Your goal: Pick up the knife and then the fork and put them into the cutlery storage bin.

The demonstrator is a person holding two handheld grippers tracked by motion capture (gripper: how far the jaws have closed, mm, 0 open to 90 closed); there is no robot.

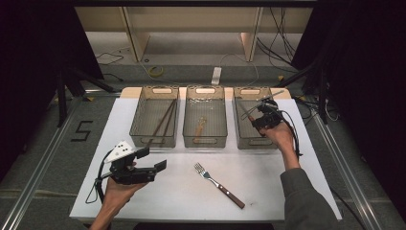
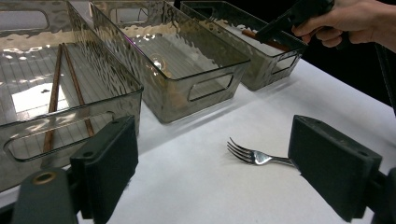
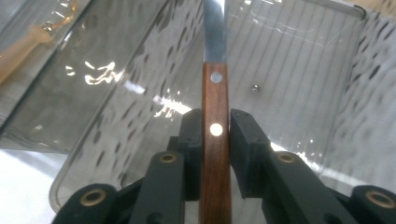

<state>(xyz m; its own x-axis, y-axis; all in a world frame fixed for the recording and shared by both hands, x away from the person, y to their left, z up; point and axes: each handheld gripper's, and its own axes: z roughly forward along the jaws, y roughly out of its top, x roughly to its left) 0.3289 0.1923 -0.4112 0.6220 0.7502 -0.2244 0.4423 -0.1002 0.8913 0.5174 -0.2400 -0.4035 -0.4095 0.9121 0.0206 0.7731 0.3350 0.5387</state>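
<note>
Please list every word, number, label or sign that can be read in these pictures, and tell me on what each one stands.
"5": a single black digit marked on the grey floor, to the left of the white table top, in the high view.
No other text can be read: the three smoky clear plastic bins, the wooden-handled metal fork and the wooden-handled knife carry no visible writing or brand.

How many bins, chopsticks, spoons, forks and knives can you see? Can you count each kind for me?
Bins: 3
Chopsticks: 2
Wooden spoon: 1
Fork: 1
Knife: 1
Total: 8
</note>
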